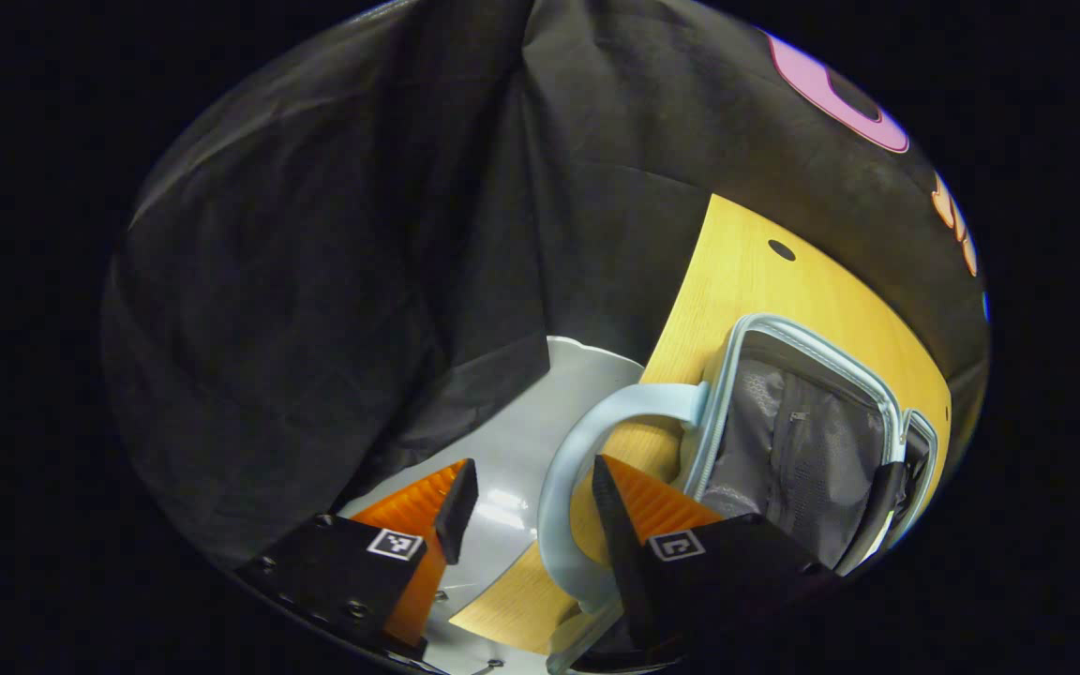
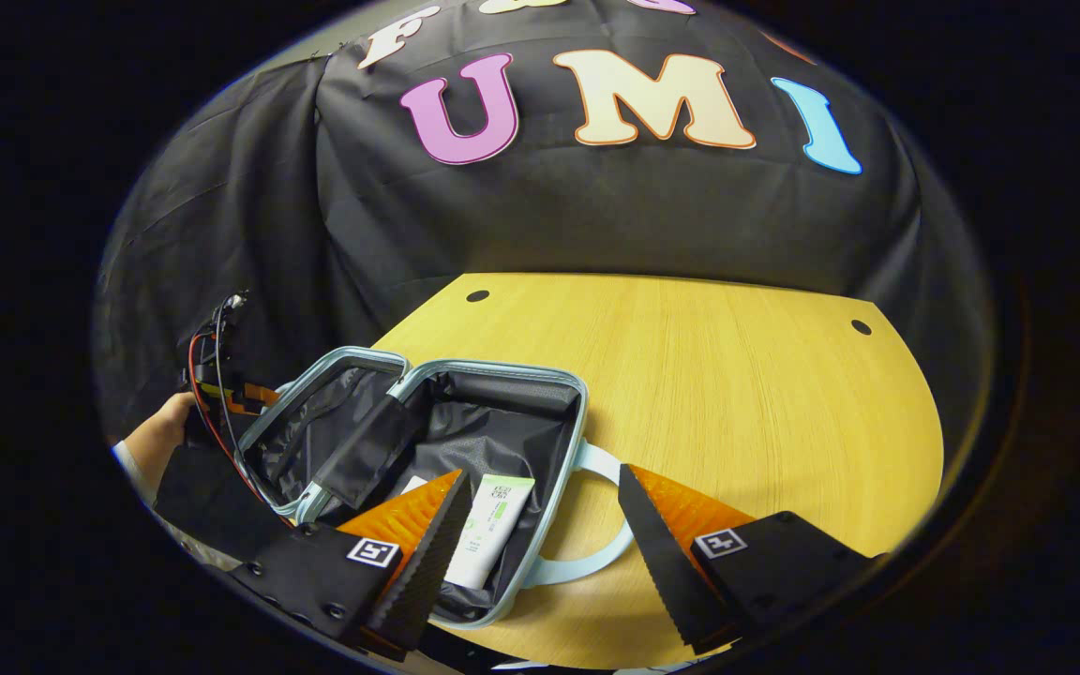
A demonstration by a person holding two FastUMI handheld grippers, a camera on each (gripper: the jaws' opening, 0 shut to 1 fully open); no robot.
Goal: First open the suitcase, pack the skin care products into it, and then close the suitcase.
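1. The table [image 2: 690, 375] under my tools was light wood with a fine grain and a matt finish.
2. The suitcase [image 2: 465, 403] had a dark cloth lining with a slight sheen, and its pale blue rim and handle [image 1: 577, 441] looked like smooth plastic.
3. A grey mesh pocket [image 1: 802, 441] lined the lid.
4. The white tube [image 2: 488, 530] inside looked like smooth plastic.
5. My right gripper [image 2: 540, 544] had ribbed orange plastic fingers with matt black toothed pads [image 2: 657, 553].
6. The floor [image 1: 521, 450] looked grey and glossy.
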